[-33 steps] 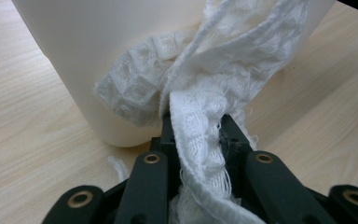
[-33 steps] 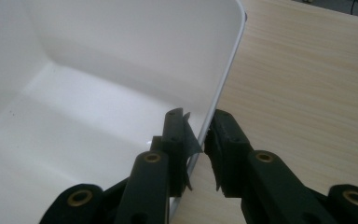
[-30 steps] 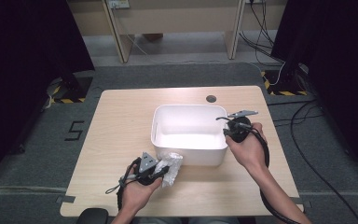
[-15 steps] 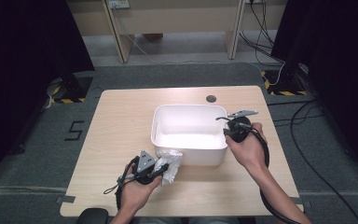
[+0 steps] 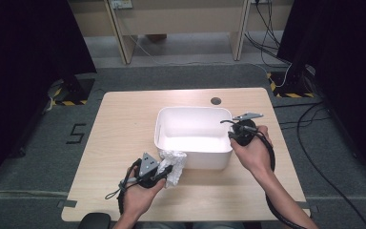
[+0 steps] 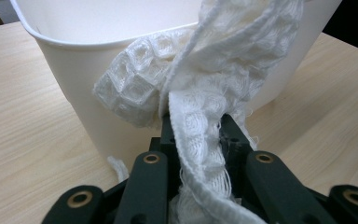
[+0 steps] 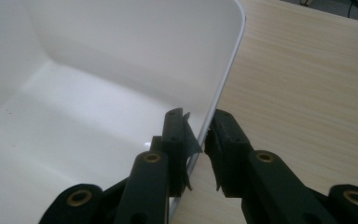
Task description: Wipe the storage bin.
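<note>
Cloth (image 6: pixel 200 93) is clamped in left gripper (image 5: pixel 164 172), outside tub (image 5: pixel 193 157); tub wall is pinched by right gripper (image 7: pixel 198 135). Drop-in not yet done.

Bright, even overhead light; dark surroundings, soft shadows, slight blur.

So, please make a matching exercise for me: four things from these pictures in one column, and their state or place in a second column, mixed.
Things:
1. left gripper
2. right gripper
3. white tub
4. round hole

States or places:
A. in the table top, beyond the tub
B. empty inside
C. fingers clamp the tub's wall
D. fingers shut on the white cloth

Pairs: 1-D, 2-C, 3-B, 4-A
</note>
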